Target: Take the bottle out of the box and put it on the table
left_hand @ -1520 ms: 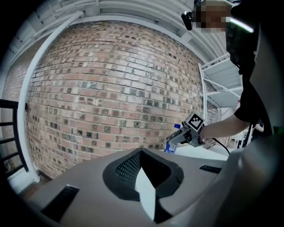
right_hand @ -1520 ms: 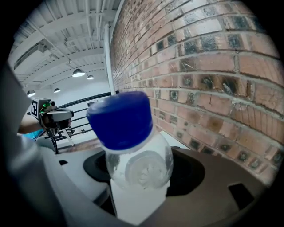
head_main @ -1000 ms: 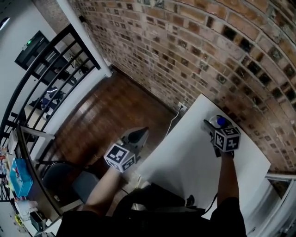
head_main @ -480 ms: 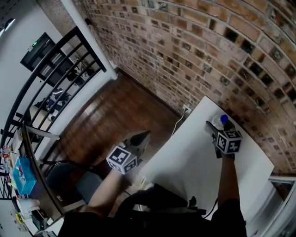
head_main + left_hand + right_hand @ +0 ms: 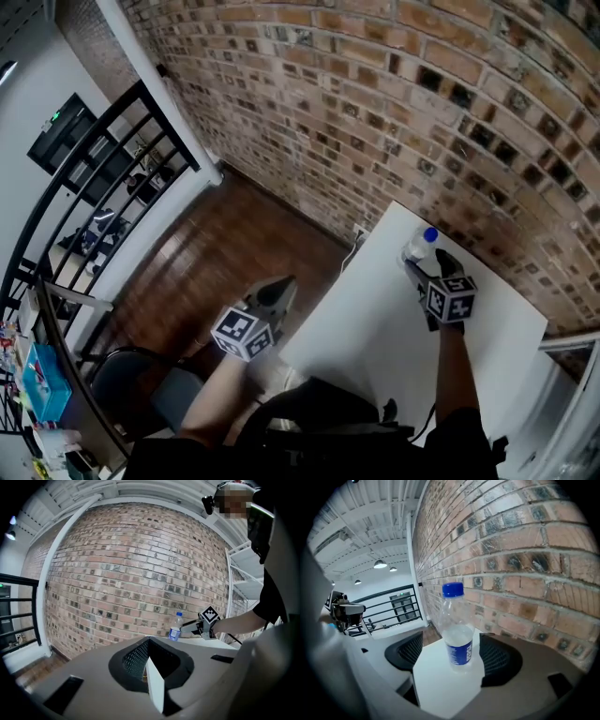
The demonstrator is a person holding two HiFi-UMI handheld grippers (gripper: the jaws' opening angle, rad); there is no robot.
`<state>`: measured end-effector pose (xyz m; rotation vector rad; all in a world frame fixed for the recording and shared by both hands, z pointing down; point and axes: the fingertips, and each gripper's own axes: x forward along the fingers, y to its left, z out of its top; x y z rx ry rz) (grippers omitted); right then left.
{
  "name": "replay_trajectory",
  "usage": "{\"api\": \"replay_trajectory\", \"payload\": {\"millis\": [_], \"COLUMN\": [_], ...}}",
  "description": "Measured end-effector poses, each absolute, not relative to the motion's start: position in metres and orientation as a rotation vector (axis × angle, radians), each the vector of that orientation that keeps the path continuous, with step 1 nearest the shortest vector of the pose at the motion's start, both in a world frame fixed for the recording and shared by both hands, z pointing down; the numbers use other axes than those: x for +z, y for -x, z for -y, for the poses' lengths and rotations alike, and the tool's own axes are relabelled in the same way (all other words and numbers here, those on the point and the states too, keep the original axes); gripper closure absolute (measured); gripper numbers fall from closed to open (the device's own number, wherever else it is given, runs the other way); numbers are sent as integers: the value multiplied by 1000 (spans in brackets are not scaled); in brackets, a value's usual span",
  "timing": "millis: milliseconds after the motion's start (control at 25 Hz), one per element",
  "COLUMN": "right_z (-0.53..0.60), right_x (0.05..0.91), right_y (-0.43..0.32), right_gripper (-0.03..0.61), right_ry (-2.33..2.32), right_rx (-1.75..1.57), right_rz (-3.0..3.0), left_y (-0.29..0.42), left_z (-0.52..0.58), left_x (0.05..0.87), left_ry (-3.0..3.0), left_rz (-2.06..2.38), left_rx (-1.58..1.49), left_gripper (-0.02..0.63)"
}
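A clear water bottle (image 5: 419, 246) with a blue cap and blue label stands upright on the white table (image 5: 375, 328), near its far corner by the brick wall. My right gripper (image 5: 427, 266) is just behind it and open. Its jaws have just been opening, and the bottle (image 5: 458, 634) stands in line with the gap, touching neither pad. My left gripper (image 5: 279, 289) hovers off the table's left edge over the wooden floor, jaws together and empty. The left gripper view shows the bottle (image 5: 175, 629) and the right gripper (image 5: 188, 626) far off. No box shows.
A brick wall (image 5: 394, 112) runs behind the table. Left of the table is dark wooden floor (image 5: 216, 244), bounded by a black railing (image 5: 103, 159). A dark chair (image 5: 122, 370) stands at the lower left. A cable (image 5: 352, 248) hangs at the table's far edge.
My right gripper has drawn back a little from the bottle, which stays standing and now shows more fully ahead of the fingertips. The left gripper has kept its place.
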<state>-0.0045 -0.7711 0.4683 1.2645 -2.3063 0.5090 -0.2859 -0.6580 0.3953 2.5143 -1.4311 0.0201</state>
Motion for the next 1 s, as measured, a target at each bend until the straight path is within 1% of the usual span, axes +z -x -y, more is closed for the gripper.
{"api": "replay_trajectory", "payload": {"millis": [320, 400, 440, 640, 680, 720, 800, 920, 1000], "right_z": [739, 722, 711, 655, 642, 628, 598, 547, 512], "right_x": [408, 393, 387, 361, 355, 350, 342, 331, 326], "right_y": [-9, -6, -4, -8, -9, -9, -9, -17, -23], "right_gripper": [196, 242, 250, 250, 263, 294, 305, 372, 442], "right_ry": [-1342, -1357, -1364, -1448, -1476, -1504, -1555, -1644, -1699], "right_rx": [424, 371, 349, 278, 266, 253, 233, 191, 142], "right_rz": [2362, 2382, 2387, 2413, 2425, 2435, 2441, 2418, 2388], "left_y": [261, 261, 260, 235, 230, 228, 226, 220, 212], "left_z": [646, 635, 629, 598, 590, 582, 567, 546, 532], "left_x": [357, 350, 346, 324, 320, 316, 312, 306, 302], "left_ry": [-2626, -2647, -2659, -2759, -2779, -2794, -2811, -2834, -2847], "left_rz": [1343, 1327, 1315, 1196, 1169, 1145, 1109, 1053, 1024], "left_rx": [-88, -112, -121, -194, -204, -211, -217, -246, -262], "left_gripper": [614, 614, 614, 613, 614, 614, 614, 614, 614]}}
